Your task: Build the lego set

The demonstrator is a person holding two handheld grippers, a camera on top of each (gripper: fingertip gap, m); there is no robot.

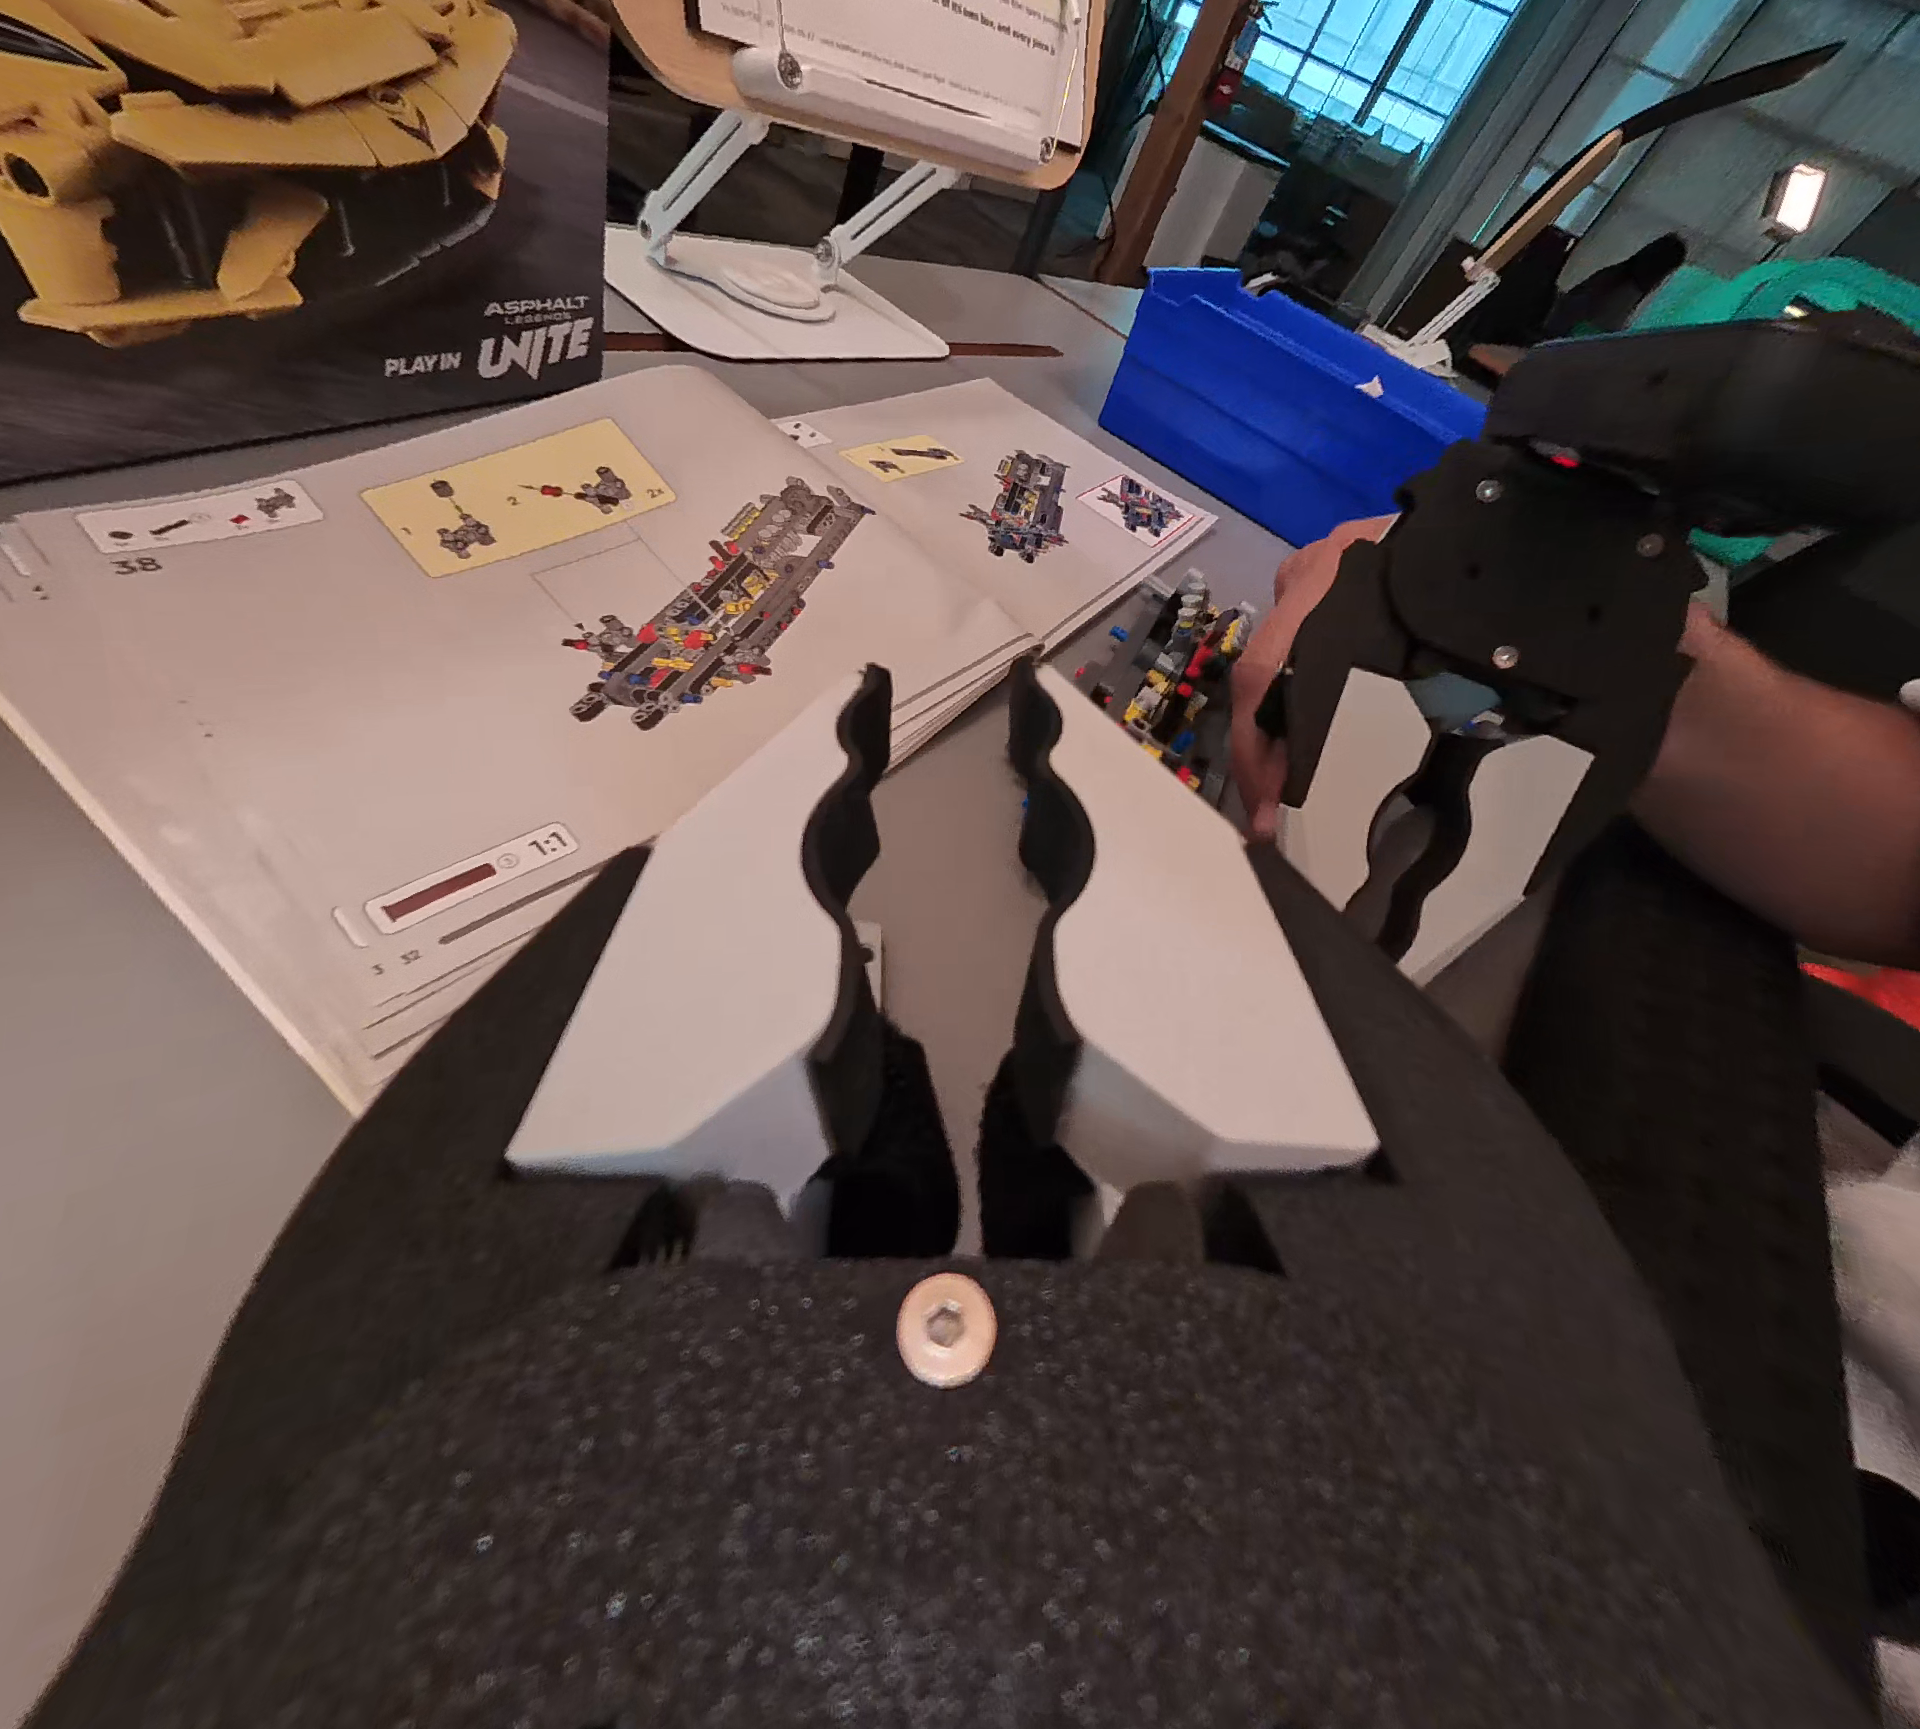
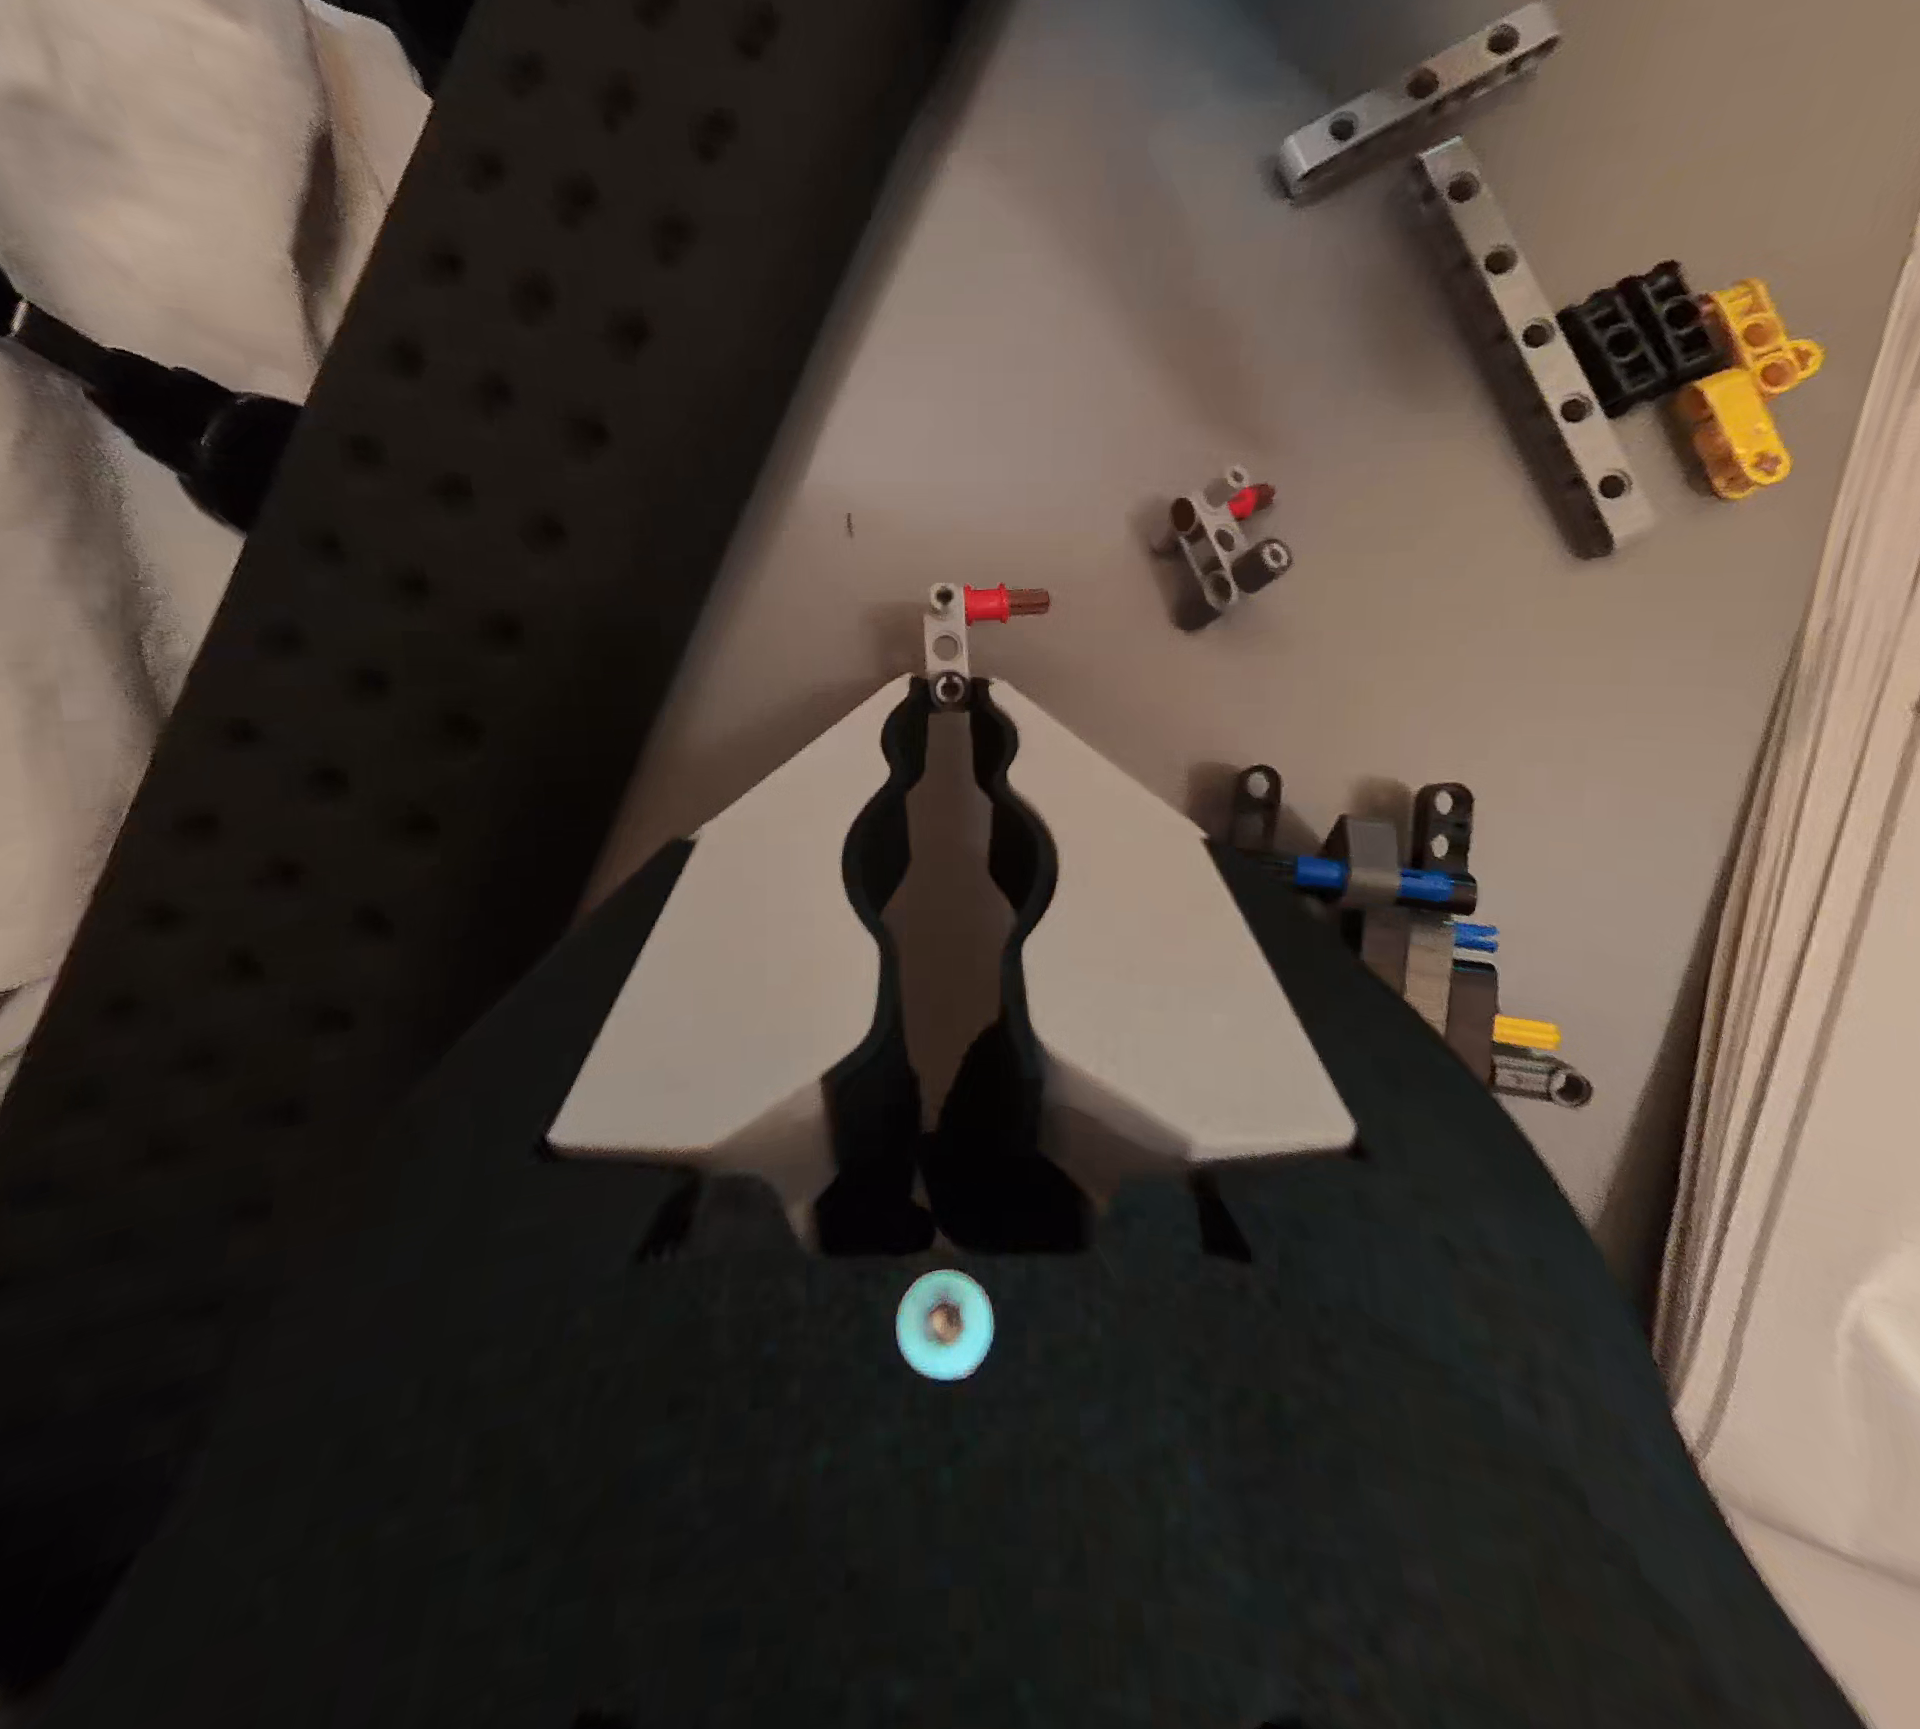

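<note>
My right gripper [image 2: 948,692] is shut on a small grey connector piece [image 2: 945,640] with a red pin [image 2: 985,603] sticking out to the right, held above the grey table. My left gripper [image 1: 951,677] is open and empty, hovering over the open instruction booklet [image 1: 416,640]. The partly built chassis [image 1: 1179,671] lies on the table to the right of the booklet. The right gripper also shows in the left wrist view [image 1: 1340,806], held in a person's hand.
Loose parts lie right of my right gripper: a similar grey and red subassembly [image 2: 1221,541], two grey beams [image 2: 1517,329], black and yellow connectors [image 2: 1704,370], a blue-pinned assembly [image 2: 1403,910]. The set box [image 1: 260,121], a document stand [image 1: 862,17] and a blue bin [image 1: 1268,391] stand behind. There is about 15 centimetres between the tips of the two grippers.
</note>
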